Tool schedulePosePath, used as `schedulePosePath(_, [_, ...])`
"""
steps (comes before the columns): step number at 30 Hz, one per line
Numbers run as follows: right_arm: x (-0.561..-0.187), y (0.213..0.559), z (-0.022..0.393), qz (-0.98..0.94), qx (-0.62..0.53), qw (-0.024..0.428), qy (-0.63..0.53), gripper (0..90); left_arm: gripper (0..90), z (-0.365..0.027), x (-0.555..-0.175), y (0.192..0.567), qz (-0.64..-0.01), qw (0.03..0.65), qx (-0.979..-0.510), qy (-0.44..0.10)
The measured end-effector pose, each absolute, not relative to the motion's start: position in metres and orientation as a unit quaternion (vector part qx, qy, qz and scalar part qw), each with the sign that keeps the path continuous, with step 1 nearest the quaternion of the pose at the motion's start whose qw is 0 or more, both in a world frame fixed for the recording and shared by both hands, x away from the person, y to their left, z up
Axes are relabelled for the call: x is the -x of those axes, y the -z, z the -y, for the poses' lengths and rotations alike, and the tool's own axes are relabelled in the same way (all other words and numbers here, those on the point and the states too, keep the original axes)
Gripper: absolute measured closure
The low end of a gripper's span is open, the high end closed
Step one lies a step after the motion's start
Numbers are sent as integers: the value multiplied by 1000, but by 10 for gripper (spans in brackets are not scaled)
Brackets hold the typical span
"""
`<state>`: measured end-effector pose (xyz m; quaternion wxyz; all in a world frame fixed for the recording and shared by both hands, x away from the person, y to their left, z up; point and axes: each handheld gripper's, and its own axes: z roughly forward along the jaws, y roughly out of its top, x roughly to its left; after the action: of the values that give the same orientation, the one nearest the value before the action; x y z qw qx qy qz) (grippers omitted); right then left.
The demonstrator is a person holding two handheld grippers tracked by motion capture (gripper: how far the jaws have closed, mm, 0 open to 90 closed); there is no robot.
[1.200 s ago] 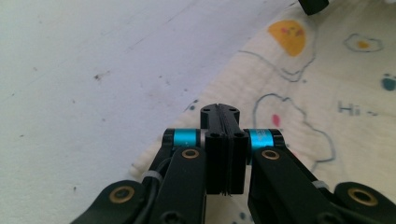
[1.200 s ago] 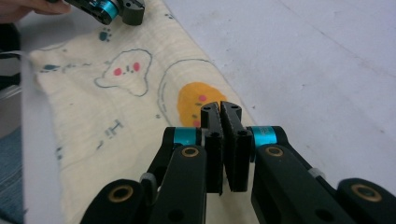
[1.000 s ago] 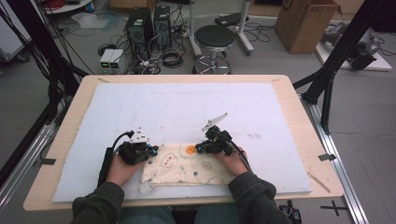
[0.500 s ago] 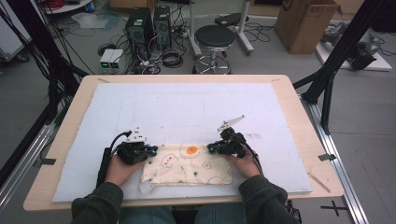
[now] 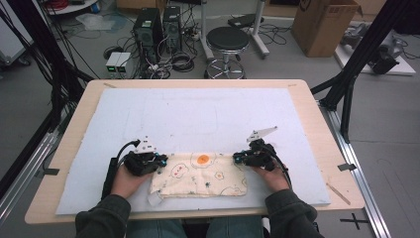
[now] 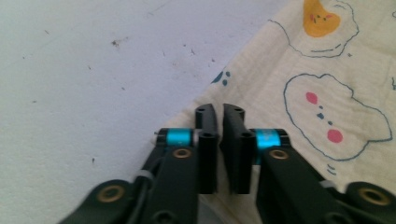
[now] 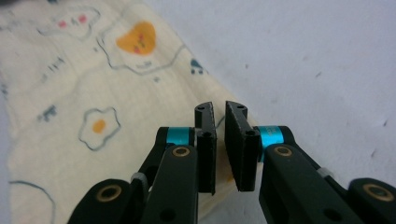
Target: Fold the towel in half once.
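A cream cloth (image 5: 203, 174) printed with fried eggs and clouds lies folded flat on the white mat near the front edge. My left gripper (image 5: 161, 161) rests at the cloth's left end, and my right gripper (image 5: 238, 157) at its right end. In the left gripper view the gripper (image 6: 219, 112) hovers over the cloth's edge (image 6: 327, 93); its jaws have just been opening, with a narrow gap and nothing between them. In the right gripper view the gripper (image 7: 218, 109) sits above the cloth's corner (image 7: 70, 93); its jaws have also just been opening and hold nothing.
The white mat (image 5: 198, 114) covers most of the wooden table (image 5: 317, 114). Black frame posts (image 5: 351, 74) stand at the table's right, and a stool (image 5: 228, 42) and computer cases (image 5: 158, 25) stand on the floor beyond the far edge.
My right gripper has moved to the right along the cloth, and the cloth now lies longer and flatter. Left hand stayed at the left end.
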<state>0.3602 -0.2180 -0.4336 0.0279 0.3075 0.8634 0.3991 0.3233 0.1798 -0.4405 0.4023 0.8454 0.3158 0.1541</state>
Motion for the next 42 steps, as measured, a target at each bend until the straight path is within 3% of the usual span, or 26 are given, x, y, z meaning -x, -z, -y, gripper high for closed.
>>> schedulePosePath(6, [-363,429,217,-851,-309,35,-424,825,787,-186,-323,435,-319,435,-827,-160])
schedulePosePath(12, [-367,435,211,-863,-307,35,-399,824,824,-185,-328,443,-332,400,-840,-154])
schedulePosePath(29, [-366,439,226,-861,-322,37,-392,817,825,-185,-328,443,-331,400,-840,-154])
schedulePosePath(42, [-364,431,238,-841,-330,37,-427,741,738,-194,-327,433,-346,424,-819,-172])
